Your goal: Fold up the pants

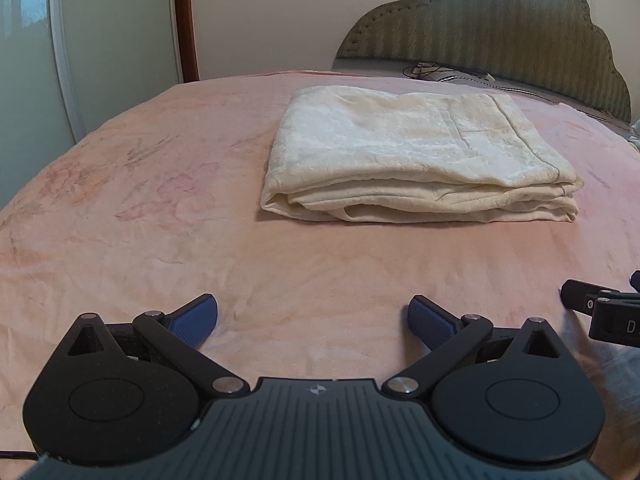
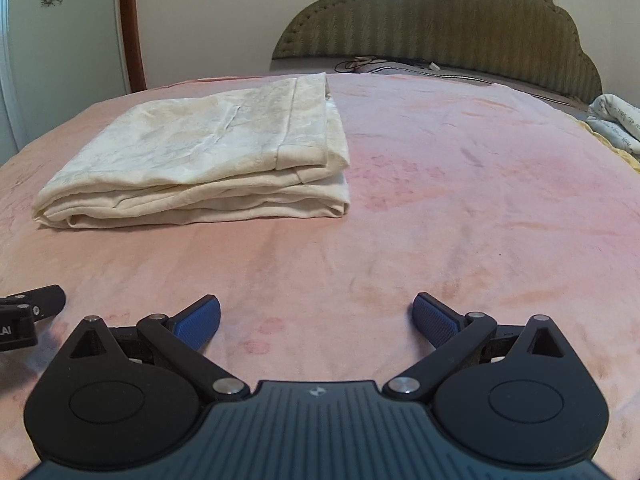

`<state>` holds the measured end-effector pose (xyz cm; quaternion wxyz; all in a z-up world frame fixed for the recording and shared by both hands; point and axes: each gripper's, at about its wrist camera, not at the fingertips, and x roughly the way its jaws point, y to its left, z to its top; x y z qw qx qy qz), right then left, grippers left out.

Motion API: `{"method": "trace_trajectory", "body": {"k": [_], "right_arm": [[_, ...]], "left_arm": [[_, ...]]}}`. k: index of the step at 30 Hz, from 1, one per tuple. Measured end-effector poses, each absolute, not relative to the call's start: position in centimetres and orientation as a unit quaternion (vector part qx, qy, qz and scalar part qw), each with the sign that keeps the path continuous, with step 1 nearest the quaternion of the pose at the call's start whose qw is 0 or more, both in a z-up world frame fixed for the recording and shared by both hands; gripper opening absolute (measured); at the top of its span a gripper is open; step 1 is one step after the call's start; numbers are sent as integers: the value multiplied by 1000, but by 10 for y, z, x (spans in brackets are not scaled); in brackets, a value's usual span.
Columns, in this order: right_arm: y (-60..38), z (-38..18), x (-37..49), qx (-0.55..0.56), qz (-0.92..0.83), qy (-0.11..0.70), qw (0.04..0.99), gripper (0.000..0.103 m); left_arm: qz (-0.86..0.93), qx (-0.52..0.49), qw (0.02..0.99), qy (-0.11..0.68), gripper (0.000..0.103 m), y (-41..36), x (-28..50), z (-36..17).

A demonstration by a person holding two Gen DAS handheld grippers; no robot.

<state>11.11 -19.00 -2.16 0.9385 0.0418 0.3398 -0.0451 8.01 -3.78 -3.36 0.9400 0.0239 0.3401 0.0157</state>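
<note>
I judge the fold finished: the cream pants [image 1: 416, 152] lie as a squared, layered stack mid-bed toward the headboard [image 1: 500, 24], so I hold my left hand-held gripper [image 1: 313, 320] and right hand-held gripper [image 2: 316, 320] back near the bed's [image 2: 460, 200] near edge, jaws apart and empty.

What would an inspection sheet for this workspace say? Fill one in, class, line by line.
Surface: pink blanket covering the bed.
Job's things: cream pants folded into a flat stack, lying alone.
Clutter: patterned white cloth at the right edge.
Grippers: left gripper and right gripper both open, empty, short of the pants.
Cables: wires by the headboard.
Surroundings: green padded headboard, flower-patterned door.
</note>
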Motion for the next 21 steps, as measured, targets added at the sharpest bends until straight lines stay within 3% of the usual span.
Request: {"method": "trace_trajectory", "body": {"k": [21], "right_arm": [[-196,-20,113,46,-43,341,938,103]], "left_arm": [[16,20,940,341,103,-37,80,-33]]}}
